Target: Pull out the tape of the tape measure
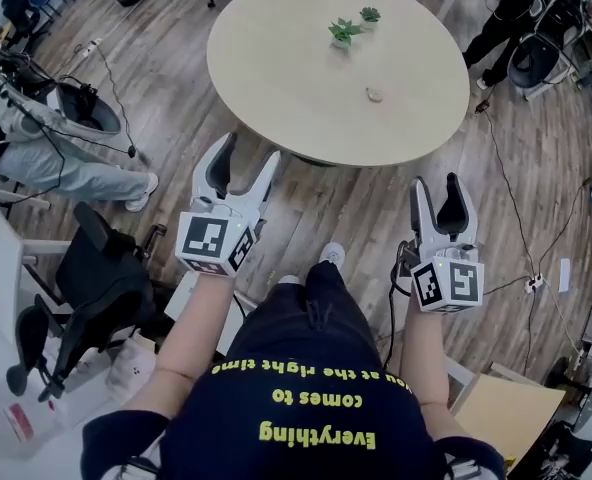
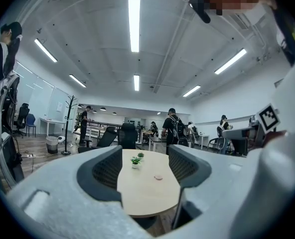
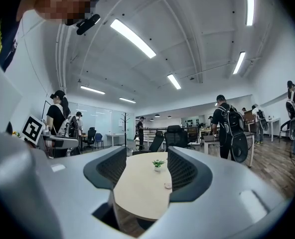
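A small round tan object point(image 1: 375, 95), which may be the tape measure, lies on the round beige table point(image 1: 276, 78), toward its near right part. It also shows small between the jaws in the left gripper view point(image 2: 158, 177) and the right gripper view point(image 3: 167, 185). My left gripper point(image 1: 248, 150) hovers over the floor just short of the table's near edge, open and empty point(image 2: 145, 166). My right gripper point(image 1: 436, 181) is farther back on the right, also open with nothing between its fingers point(image 3: 140, 166). Both point level at the table.
Two small potted plants point(image 1: 344, 32) point(image 1: 370, 14) stand at the table's far side. A black office chair point(image 1: 96, 268) is at my left, beside a seated person point(image 1: 46, 158). Cables and a power strip point(image 1: 533, 283) lie on the wood floor at the right. Another person point(image 1: 506, 18) stands at the far right.
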Demonstrator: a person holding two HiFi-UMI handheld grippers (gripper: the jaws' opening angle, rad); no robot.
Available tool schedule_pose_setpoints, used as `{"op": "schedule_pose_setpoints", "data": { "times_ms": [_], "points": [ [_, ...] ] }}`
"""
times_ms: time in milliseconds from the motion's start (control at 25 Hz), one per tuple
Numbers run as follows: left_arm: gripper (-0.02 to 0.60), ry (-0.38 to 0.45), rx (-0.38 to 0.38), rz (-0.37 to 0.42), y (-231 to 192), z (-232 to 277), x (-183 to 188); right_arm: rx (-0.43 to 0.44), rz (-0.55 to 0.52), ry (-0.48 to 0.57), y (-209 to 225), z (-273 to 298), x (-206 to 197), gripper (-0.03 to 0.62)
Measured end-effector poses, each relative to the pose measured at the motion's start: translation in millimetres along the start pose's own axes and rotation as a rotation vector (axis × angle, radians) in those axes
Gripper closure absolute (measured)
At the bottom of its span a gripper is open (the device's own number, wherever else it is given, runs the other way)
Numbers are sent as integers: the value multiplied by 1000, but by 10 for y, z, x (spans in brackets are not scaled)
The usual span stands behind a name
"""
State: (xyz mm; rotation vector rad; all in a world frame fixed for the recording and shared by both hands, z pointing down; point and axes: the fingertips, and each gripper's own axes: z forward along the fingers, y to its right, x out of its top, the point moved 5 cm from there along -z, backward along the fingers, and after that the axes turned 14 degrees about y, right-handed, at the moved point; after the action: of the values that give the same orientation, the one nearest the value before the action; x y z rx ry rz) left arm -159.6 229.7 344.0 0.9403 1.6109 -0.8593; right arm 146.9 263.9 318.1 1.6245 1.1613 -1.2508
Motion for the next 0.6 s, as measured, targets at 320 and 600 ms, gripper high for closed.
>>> {"op": "schedule_pose_setpoints", "data": {
  "times_ms": [320, 600],
  "points": [
    [291, -4, 76, 10, 72, 551, -136, 64, 10, 16, 573, 567, -30, 326],
    [268, -22, 111, 16, 218, 943, -256, 106, 25, 9, 980, 860, -94, 307]
  ]
}}
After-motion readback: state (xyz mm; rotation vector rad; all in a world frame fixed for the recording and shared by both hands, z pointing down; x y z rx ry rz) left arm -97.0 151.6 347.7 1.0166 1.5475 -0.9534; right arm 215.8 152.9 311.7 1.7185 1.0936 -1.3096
